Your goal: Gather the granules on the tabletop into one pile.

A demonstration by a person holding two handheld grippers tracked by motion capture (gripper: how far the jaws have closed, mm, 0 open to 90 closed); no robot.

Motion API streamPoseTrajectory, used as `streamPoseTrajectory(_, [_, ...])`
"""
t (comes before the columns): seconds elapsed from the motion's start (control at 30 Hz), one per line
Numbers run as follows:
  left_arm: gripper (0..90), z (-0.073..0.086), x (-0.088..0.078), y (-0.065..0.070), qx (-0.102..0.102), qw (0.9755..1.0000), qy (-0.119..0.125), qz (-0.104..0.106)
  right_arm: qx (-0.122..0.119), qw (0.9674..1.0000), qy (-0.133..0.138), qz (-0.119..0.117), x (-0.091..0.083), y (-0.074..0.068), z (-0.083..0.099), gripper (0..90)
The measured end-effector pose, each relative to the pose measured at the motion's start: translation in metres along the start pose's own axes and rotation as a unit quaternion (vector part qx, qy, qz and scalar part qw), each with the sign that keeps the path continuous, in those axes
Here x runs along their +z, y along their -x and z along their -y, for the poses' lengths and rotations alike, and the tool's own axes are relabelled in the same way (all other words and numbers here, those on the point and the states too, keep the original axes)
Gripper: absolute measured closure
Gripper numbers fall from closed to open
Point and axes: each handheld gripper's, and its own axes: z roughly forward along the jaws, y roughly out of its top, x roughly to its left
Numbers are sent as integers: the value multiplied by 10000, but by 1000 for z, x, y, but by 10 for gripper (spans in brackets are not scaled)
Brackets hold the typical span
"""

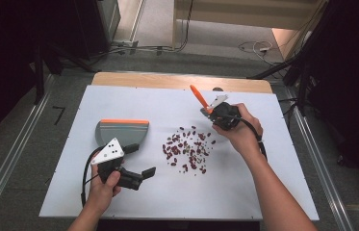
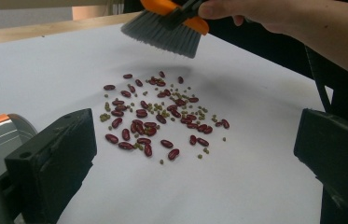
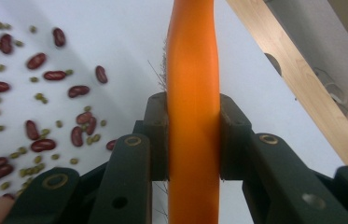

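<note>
Table (image 1: 119,202) comes first: one white top with a wooden strip along its far edge. On it lies one grey dustpan (image 1: 121,132) with an orange rim, at the left, just beyond the left gripper (image 1: 141,161). One brush (image 2: 167,28) with an orange handle and grey bristles hangs in the air over the far right edge of the beans (image 1: 189,149), not touching them. The beans form one loose scatter in mid-table, dozens of dark red ones mixed with many smaller green ones, too many to count exactly.

There are two grippers. The right gripper (image 3: 192,135) has its jaws clamped on the brush's handle, one on each side, with the beans below and to its left. The left gripper is held low at the near left, its jaws spread wide with nothing between them, pointing across the table at the beans, well apart from them.
</note>
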Motion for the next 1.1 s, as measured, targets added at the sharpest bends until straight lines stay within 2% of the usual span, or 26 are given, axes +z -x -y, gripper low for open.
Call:
streamPoseTrajectory(0.03, [0, 0, 0, 0, -3, 10000, 1, 7, -99, 9997, -172, 113, 8, -5, -5, 689])
streamPoseTrajectory(0.07, [0, 0, 0, 0, -3, 10000, 0, 12, -99, 9997, -172, 113, 8, -5, -5, 689])
streamPoseTrajectory(0.1, [0, 0, 0, -1, -1, 10000, -8, -1, -248, 9985, -391, 276, 16, -11, -10, 689])
streamPoseTrajectory(0.13, [0, 0, 0, -1, -7, 10000, -10, -4, -248, 9985, -391, 276, 16, -11, -10, 689])
streamPoseTrajectory(0.17, [0, 0, -1, -1, -9, 10000, -12, -5, -359, 9973, -571, 304, 25, -17, -13, 690])
streamPoseTrajectory(0.2, [0, 0, -1, -1, -10, 10000, -12, -11, -359, 9973, -571, 304, 25, -17, -13, 690])
streamPoseTrajectory(0.23, [0, 0, -1, -1, -9, 10000, -20, -23, -366, 9963, -732, 250, 32, -24, -14, 689])
streamPoseTrajectory(0.33, [0, 1, -1, -1, -6, 10000, -23, -27, -266, 9965, -775, 149, 33, -29, -17, 691])
streamPoseTrajectory(0.43, [0, 1, -1, -1, -2, 10000, -37, -20, 23, 9963, -848, -151, 32, -31, -17, 692])
streamPoseTrajectory(0.57, [0, 1, 1, -1, -9, 10000, -51, -11, 105, 9958, -821, -387, 24, -38, -15, 691])
streamPoseTrajectory(0.9, [0, 1, 3, 0, -33, 10000, -72, 34, -133, 9954, -757, -567, 12, -62, -14, 688])
streamPoseTrajectory(1.1, [0, 1, 2, 0, -32, 10000, -60, 49, -200, 9948, -755, -658, 5, -69, -14, 688])
